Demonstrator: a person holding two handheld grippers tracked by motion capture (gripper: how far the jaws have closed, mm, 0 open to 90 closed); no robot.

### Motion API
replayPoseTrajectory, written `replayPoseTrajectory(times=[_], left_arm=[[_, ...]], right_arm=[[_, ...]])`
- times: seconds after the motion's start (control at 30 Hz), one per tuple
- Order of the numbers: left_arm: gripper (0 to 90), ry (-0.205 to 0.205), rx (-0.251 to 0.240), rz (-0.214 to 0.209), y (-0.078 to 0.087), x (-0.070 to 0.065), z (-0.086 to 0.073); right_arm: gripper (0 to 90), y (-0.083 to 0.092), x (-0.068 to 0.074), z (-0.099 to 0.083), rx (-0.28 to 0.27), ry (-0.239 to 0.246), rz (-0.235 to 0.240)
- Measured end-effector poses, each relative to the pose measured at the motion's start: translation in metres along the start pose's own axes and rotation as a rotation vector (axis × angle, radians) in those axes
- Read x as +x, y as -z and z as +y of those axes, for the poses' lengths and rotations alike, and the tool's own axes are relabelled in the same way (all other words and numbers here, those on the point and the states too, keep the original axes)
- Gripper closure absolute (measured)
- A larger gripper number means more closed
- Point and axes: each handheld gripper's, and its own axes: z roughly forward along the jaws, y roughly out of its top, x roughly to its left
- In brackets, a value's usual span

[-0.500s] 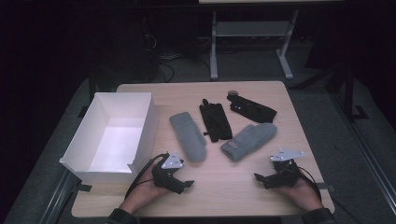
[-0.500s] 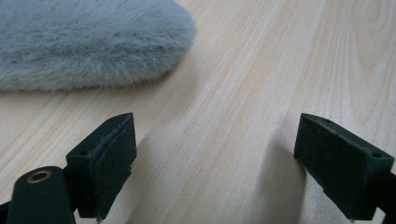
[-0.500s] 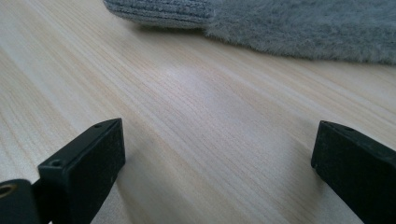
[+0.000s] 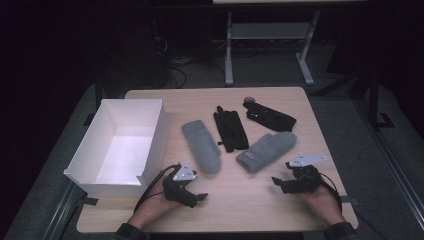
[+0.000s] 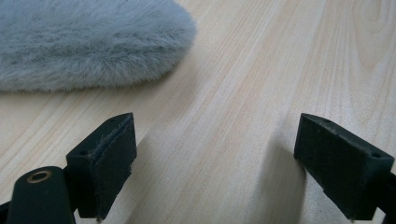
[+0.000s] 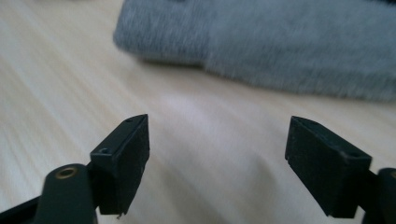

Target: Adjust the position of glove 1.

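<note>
Box point(image 4: 120, 145) set at table point(image 4: 250, 205) left | 2 grey mittens point(image 4: 201, 146), 2 black gloves point(image 4: 231, 129) laid right of box | L gripper point(image 4: 192, 196) & R gripper point(image 4: 280, 182) held nr front, jaws apart, nothing gripped

A light wooden table point(image 4: 260, 200) with rounded corners fills the middle and lower part of the high view, its pale grain running lengthwise and brightly lit from above. Around it the room falls off into near darkness. Grey carpeted floor point(image 4: 345, 125) shows to the right and left of the table. At the upper centre of the frame stands a pale metal frame with two legs point(image 4: 229, 55) and a low shelf between them, under another tabletop edge at the very top. Dark cables point(image 4: 175, 67) lie tangled on the floor at the upper left centre. A dark upright post point(image 4: 372, 95) rises at the right edge.
</note>
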Motion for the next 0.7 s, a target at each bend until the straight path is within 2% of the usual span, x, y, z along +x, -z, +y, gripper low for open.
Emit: replayPoseTrajectory(times=[0.13,0.27,0.53,0.7], left_arm=[[12.4,0.002,0.0,-0.001,0.0,0.0,0.0],[12.4,0.004,0.002,-0.001,0.0,0.0,0.0],[12.3,0.002,0.007,-0.005,0.0,0.0,0.0],[12.3,0.002,0.009,-0.006,0.0,0.0,0.0]], right_arm=[[31.7,0.001,-0.002,0.008,-0.015,-0.012,-0.018],[40.8,0.001,-0.01,0.019,-0.037,-0.042,0.008],[44.2,-0.005,-0.026,0.043,-0.065,-0.055,-0.004],[45.5,-0.015,-0.037,0.057,-0.073,-0.071,-0.012]])
